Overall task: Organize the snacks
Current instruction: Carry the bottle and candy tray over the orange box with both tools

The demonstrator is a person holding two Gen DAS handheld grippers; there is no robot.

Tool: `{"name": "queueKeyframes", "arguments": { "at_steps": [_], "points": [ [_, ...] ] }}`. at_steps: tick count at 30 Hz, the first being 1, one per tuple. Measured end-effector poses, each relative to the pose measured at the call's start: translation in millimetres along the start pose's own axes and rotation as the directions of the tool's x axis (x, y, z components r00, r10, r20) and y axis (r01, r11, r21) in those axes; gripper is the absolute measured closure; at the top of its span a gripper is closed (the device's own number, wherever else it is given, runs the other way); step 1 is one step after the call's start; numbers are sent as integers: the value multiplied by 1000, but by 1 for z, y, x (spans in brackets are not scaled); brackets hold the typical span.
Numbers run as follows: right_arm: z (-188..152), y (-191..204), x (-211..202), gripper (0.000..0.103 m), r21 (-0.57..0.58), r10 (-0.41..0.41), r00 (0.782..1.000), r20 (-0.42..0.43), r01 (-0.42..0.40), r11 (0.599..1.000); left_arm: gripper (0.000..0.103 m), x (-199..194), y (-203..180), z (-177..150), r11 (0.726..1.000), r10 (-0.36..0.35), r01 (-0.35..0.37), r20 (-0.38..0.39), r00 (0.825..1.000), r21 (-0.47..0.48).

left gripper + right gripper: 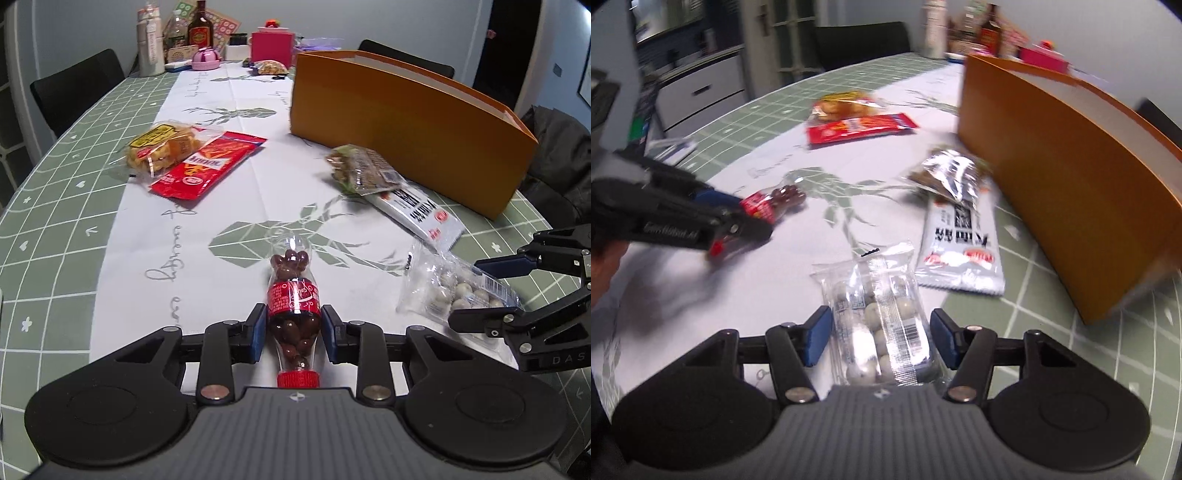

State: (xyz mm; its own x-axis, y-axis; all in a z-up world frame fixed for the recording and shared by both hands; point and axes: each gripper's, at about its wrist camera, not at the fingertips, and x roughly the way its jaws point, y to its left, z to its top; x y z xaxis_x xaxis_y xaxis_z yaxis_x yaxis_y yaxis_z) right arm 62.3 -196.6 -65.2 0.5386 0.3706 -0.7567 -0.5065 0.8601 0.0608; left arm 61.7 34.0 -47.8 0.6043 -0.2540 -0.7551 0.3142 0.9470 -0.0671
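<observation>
Now: left gripper clamped on stiff, slick candy bottle at waist; right gripper unclenched, straddling crinkly, soft candy bag.

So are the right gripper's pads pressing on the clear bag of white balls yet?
Apart. The right wrist view shows the right gripper astride the clear bag, with a strip of tablecloth visible between each blue pad and the bag's edges.

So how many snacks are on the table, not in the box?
6: bottle of chocolate balls in the left gripper, bag of white balls, white bar, silver packet, red packet, yellow cookies. The box could hide more.
</observation>
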Motion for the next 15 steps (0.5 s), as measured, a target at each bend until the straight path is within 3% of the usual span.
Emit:
{"name": "queueKeyframes", "arguments": {
  "at_steps": [12,15],
  "points": [
    [-7,6,3,38,-6,6,999,48,-5,1000,68,5,-18,1,998,6,-7,9,1000,64],
    [-7,8,2,44,-12,-3,999,50,4,1000,69,5,-17,0,998,6,-7,17,1000,65]
  ]
}}
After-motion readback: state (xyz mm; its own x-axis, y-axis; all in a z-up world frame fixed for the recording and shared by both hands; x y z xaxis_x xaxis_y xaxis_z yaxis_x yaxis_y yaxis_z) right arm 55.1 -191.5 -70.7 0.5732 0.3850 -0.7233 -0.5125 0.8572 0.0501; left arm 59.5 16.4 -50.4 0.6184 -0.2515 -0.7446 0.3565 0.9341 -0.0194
